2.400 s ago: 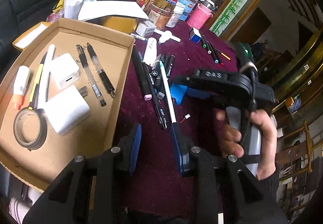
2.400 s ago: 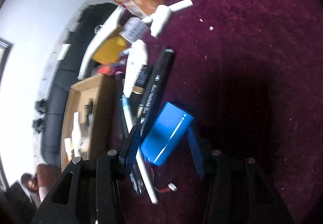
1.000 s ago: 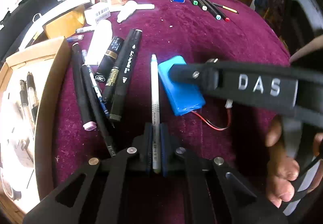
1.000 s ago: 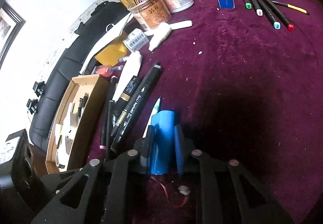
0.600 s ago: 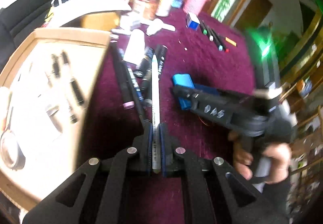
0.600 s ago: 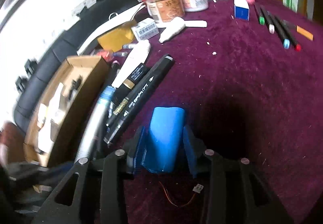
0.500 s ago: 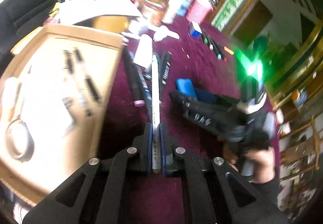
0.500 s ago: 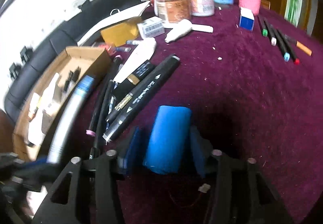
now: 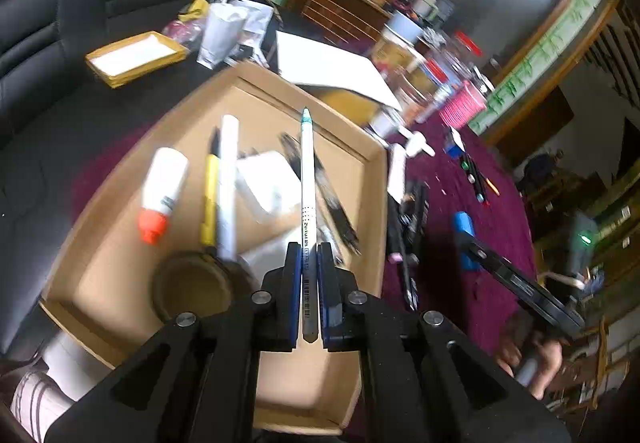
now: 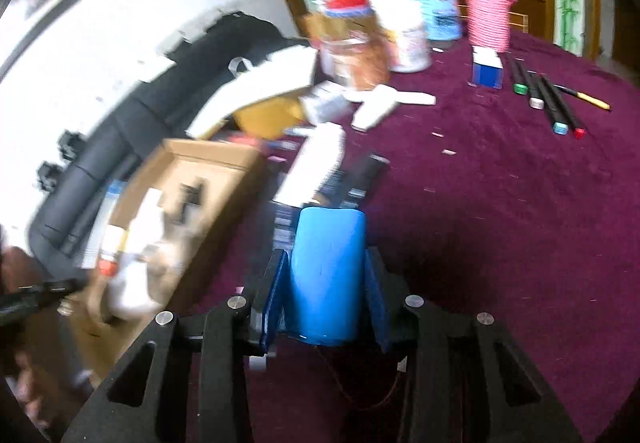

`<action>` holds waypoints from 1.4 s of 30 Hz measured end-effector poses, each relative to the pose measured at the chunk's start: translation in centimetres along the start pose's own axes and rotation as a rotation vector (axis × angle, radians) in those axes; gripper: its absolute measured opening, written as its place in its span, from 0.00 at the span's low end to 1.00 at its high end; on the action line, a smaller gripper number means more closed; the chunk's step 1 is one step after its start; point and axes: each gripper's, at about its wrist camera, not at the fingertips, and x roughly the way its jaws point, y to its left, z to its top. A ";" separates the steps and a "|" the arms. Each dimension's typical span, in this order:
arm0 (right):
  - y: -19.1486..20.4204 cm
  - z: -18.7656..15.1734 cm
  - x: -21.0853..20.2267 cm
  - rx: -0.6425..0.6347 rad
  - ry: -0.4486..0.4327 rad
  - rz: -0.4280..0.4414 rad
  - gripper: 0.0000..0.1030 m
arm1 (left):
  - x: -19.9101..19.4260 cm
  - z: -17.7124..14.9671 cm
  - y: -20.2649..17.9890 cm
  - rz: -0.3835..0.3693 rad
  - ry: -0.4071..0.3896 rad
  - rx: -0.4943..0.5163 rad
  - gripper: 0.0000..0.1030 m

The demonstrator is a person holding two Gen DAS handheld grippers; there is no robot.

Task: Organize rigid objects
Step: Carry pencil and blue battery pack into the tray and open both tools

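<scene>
Left tongs [image 9: 309, 291]: clamped on a slim white pen with a teal tip [image 9: 307, 179], gripped near its barcoded rear end. The pen points toward the upper centre of the left wrist frame and is held above the open brown cardboard box [image 9: 376, 203], which fills the centre and left of that frame.

Box contents, partly blurred: a white bottle with an orange cap [image 9: 162, 193] at the left, a yellow pen [image 9: 209, 199] lying against a white stick [image 9: 228, 183], white rectangular blocks [image 9: 266, 185] at centre, black pens [image 9: 332, 199] toward the right wall, and a dark tape roll [image 9: 192, 287] at the lower left.

Right tongs [image 10: 326, 283]: clamped on a blue rounded battery pack [image 10: 327, 275], pads touching both its sides, at lower centre of the right wrist frame, above the maroon cloth-covered surface [image 10: 520, 211]. Whether the pack touches the surface cannot be told.

On the surface: a row of dark markers with coloured caps [image 10: 544, 99] in the upper right, just beside a small blue and white box [image 10: 486, 69]. Jars and a pink cup [image 10: 488, 15] stand along the top.
</scene>
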 end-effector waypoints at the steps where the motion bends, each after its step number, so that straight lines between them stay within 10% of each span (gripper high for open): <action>1: 1.0 0.2 0.1 -0.008 0.001 0.032 0.33 | -0.2 0.4 0.6 0.003 -0.005 -0.012 0.05; 12: 10.2 3.0 7.4 -0.101 0.077 0.151 0.33 | 2.7 4.2 5.3 0.089 0.057 -0.032 0.05; 26: 11.6 3.7 12.8 -0.166 0.140 -0.006 0.33 | 4.8 4.9 6.5 0.143 0.157 0.002 0.05; 42: 10.5 4.3 13.8 -0.160 0.165 0.006 0.33 | 5.4 4.6 7.1 0.119 0.202 -0.013 0.06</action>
